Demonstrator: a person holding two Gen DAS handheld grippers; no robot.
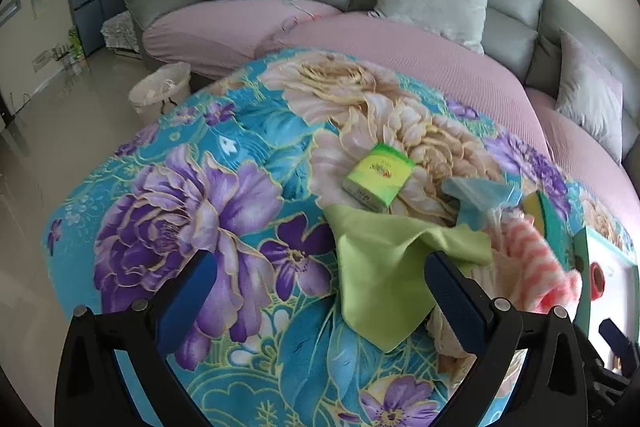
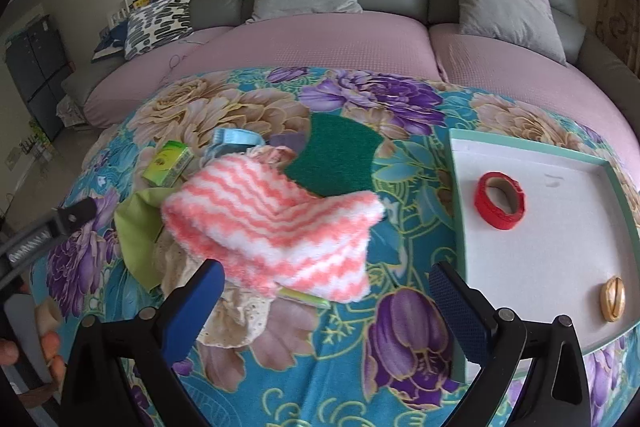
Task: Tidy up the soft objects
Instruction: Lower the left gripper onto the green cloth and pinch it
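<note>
A pile of soft things lies on the floral blanket (image 1: 192, 187) (image 2: 320, 367). On top is a pink-and-white fuzzy cloth (image 2: 276, 223) (image 1: 536, 267), over a cream lace cloth (image 2: 232, 311). A green cloth (image 1: 384, 267) (image 2: 136, 227), a light blue cloth (image 1: 476, 195) (image 2: 232, 141) and a dark green scouring sponge (image 2: 340, 159) (image 1: 554, 223) lie around it. My left gripper (image 1: 320, 279) is open, its right finger over the green cloth. My right gripper (image 2: 326, 283) is open just before the fuzzy cloth's near edge. Neither holds anything.
A green tissue pack (image 1: 378, 179) (image 2: 170, 163) lies beyond the pile. A white tray (image 2: 560, 247) with a teal rim at the right holds a red tape roll (image 2: 500, 199) and a small tan object (image 2: 612, 299). A pink-covered grey sofa (image 1: 400, 39) with cushions is behind. A white basket (image 1: 160, 93) stands on the floor.
</note>
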